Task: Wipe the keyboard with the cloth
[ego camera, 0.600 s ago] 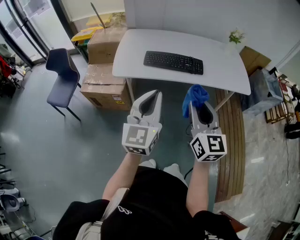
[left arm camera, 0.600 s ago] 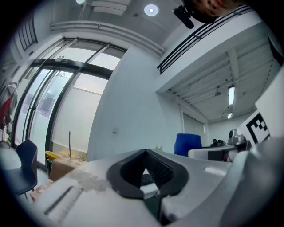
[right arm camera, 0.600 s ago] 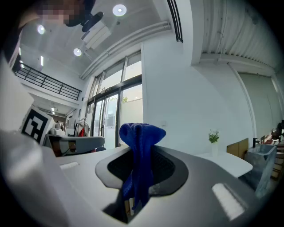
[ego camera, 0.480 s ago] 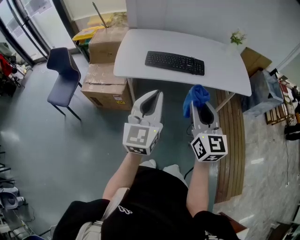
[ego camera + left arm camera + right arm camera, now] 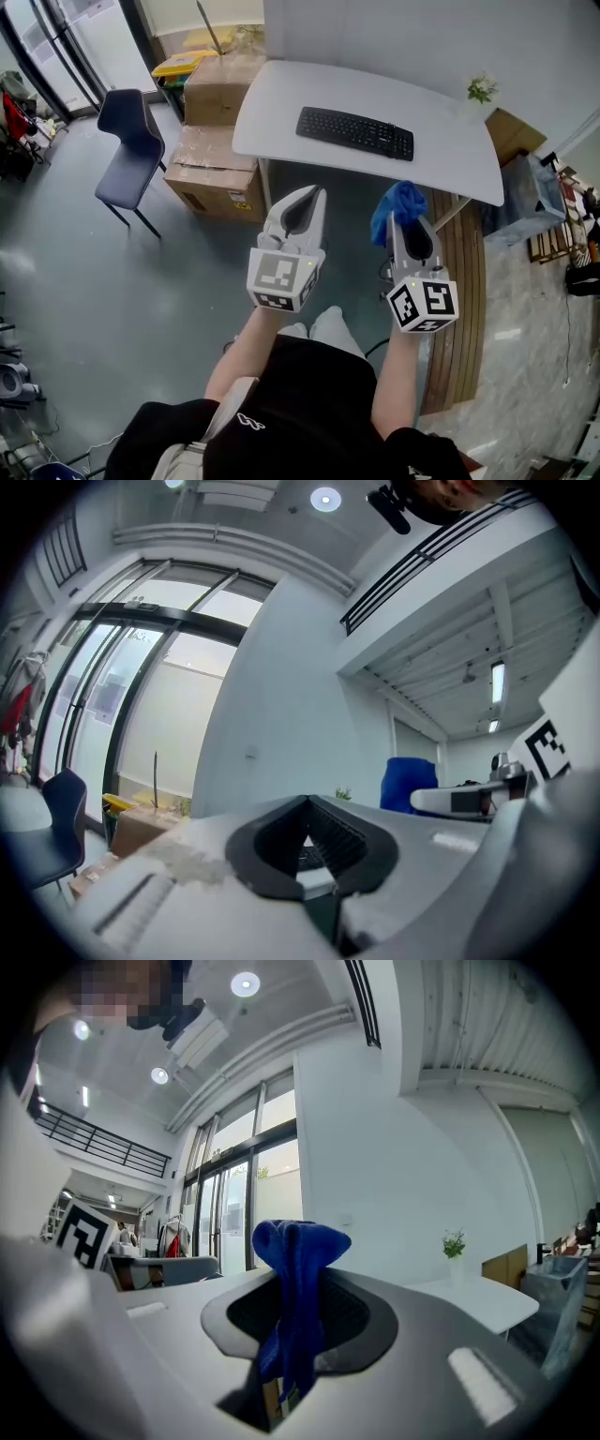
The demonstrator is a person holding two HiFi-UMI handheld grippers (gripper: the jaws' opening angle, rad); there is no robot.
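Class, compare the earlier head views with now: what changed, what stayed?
The white table and black keyboard sit slightly lower and rightward in the head view; the person seems to step nearer. The right gripper stays shut on the blue cloth, the left gripper shut, empty.

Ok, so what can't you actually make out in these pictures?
- Keyboard: the key legends are too small in the head view. In the left gripper view, the left claw hides nearly all of it.
- Cloth: its lower end is hidden inside the right claw in both views.
- Plant: too small in any view to tell its kind.
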